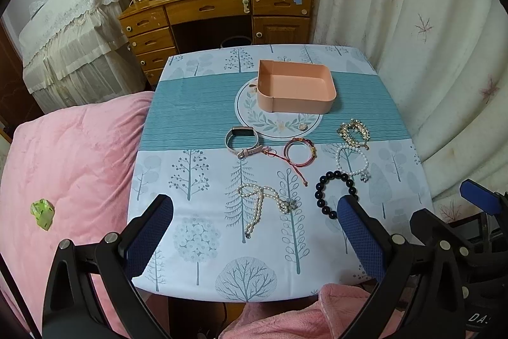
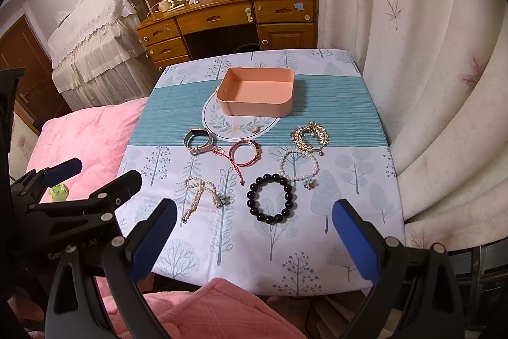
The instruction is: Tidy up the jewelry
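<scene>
Both the left gripper (image 1: 254,231) and the right gripper (image 2: 254,231) hover with jaws wide and empty above the counter (image 2: 349,243), where the black bead bracelet (image 2: 270,198) lies; it looks light, smooth and slippery, so pinching across one side of its ring seems best.

You can read very little here. On the right hand-held gripper (image 1: 470,196), at the left wrist view's lower right edge, white letters "DA" show, cut off. Raised lettering on the left hand-held gripper (image 2: 85,172) body is too blurred to read.
</scene>
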Tool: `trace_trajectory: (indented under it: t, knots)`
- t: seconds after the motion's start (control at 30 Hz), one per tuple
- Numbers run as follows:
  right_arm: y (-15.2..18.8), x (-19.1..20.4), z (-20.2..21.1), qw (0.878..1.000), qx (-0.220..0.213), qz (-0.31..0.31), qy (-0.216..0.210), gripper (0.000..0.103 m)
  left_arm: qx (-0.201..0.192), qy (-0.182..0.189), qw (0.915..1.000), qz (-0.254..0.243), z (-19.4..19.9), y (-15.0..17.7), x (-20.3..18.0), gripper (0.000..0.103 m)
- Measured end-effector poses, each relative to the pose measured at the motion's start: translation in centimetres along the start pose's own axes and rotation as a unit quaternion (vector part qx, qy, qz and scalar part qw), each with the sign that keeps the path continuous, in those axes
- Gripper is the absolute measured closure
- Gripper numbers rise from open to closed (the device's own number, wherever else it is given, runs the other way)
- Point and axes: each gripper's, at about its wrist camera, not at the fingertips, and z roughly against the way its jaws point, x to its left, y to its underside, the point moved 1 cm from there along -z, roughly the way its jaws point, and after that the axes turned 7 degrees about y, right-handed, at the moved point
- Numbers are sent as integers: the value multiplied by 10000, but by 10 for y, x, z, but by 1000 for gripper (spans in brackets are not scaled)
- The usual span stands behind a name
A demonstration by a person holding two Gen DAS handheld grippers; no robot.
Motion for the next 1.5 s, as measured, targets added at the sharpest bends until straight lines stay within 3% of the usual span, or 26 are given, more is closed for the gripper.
trace_trajectory:
  t: [1.5]
  knots:
    - [0,4,-4,9999,81,-62,125,4,-81,-67,9999,-74,-3,-7,6,1]
